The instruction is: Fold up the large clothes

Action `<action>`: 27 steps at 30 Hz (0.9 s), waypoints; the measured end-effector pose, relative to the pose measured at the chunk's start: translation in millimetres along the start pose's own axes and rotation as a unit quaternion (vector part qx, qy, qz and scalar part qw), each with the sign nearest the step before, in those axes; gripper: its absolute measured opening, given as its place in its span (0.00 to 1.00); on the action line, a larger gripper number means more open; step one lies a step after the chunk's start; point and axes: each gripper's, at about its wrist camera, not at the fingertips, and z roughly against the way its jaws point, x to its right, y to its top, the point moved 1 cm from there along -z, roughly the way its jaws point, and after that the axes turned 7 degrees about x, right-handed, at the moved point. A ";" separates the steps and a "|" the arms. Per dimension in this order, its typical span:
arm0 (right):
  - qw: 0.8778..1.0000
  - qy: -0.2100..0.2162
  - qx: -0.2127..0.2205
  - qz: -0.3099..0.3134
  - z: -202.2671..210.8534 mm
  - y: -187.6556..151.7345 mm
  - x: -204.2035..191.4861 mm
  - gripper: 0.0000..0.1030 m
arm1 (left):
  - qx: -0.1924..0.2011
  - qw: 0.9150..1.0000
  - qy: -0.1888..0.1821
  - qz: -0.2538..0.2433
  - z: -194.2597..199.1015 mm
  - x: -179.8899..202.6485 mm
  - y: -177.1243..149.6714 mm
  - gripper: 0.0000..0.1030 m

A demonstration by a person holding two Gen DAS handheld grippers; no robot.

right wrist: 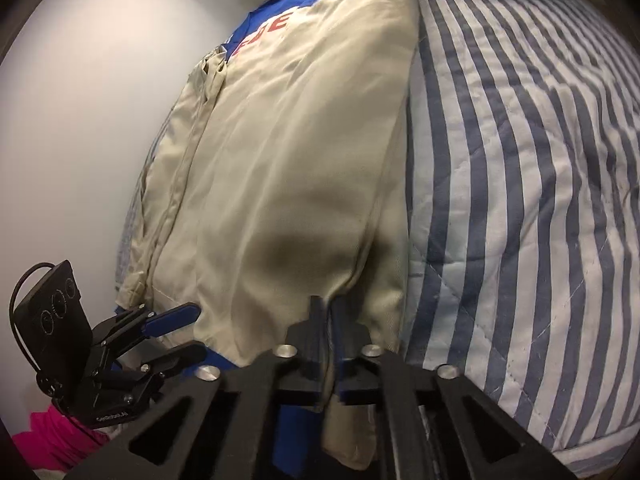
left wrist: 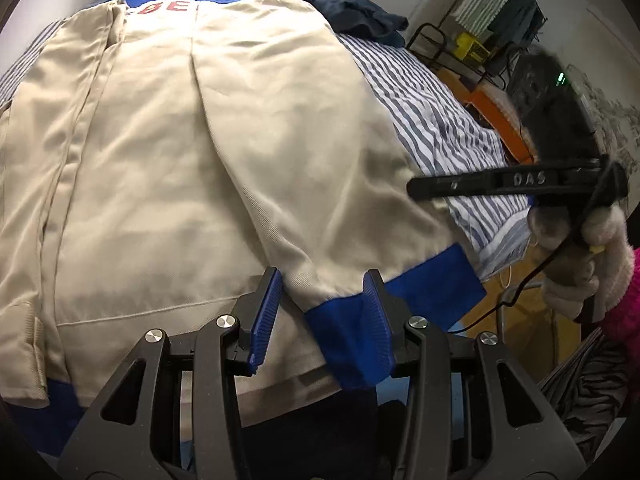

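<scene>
A large beige jacket (left wrist: 192,152) with blue trim and red letters lies spread on a striped bed; it also shows in the right wrist view (right wrist: 288,152). A sleeve with a blue cuff (left wrist: 424,296) is folded across its right side. My left gripper (left wrist: 324,316) is open, its jaws on either side of the cuff's near end at the hem. It shows in the right wrist view (right wrist: 188,332) at the lower left, open. My right gripper (right wrist: 329,320) is shut on the jacket's lower right edge. In the left wrist view, the right gripper (left wrist: 420,190) reaches in from the right.
The striped quilt (right wrist: 520,160) covers the bed to the right of the jacket. A dark blue garment (left wrist: 352,12) lies at the far end of the bed. A white wall (right wrist: 80,120) runs along the left side. An orange box (left wrist: 500,120) and a rack stand on the floor right.
</scene>
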 end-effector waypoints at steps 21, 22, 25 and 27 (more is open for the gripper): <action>0.995 0.023 0.046 -0.085 27.5 -26.9 45.1 0.46 | 0.043 0.999 -0.011 0.011 12.9 7.0 51.6 0.41; 0.996 0.023 0.041 -0.079 23.4 -28.8 42.2 0.45 | 0.053 0.998 -0.012 0.016 16.4 4.7 55.3 0.41; 0.997 0.019 0.041 -0.059 16.8 -30.1 33.9 0.37 | 0.058 0.998 0.012 -0.009 8.8 5.6 63.2 0.41; 0.996 0.032 0.036 -0.075 12.4 -29.9 34.9 0.19 | 0.051 0.997 0.046 -0.032 -9.0 8.3 66.0 0.41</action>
